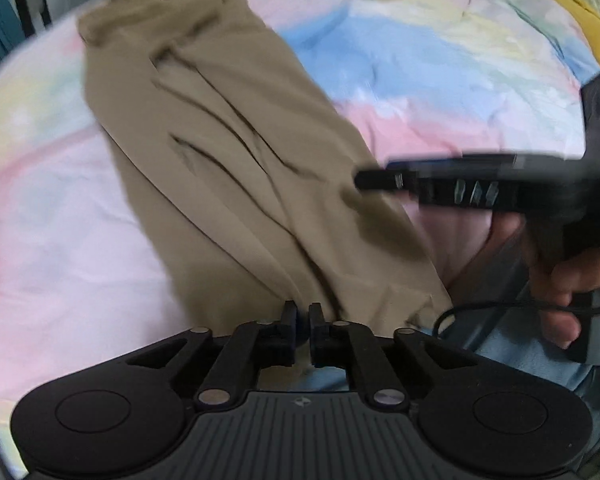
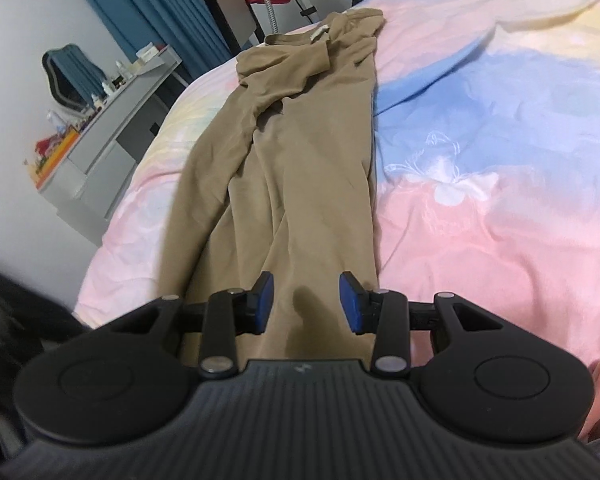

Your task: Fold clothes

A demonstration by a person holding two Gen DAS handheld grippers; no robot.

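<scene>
A tan garment lies folded lengthwise into a long strip on the pastel bedspread, its collar at the far end. It also shows in the right wrist view. My left gripper is shut on the garment's near hem, which is pulled up towards it. My right gripper is open, its blue pads astride the near end of the strip, just above the cloth. In the left wrist view the right gripper reaches in from the right over the garment's right edge.
A grey desk with small items stands left of the bed, by a blue curtain. A yellow cloth lies at the far right. The bedspread also spreads wide to the right of the garment in the right wrist view.
</scene>
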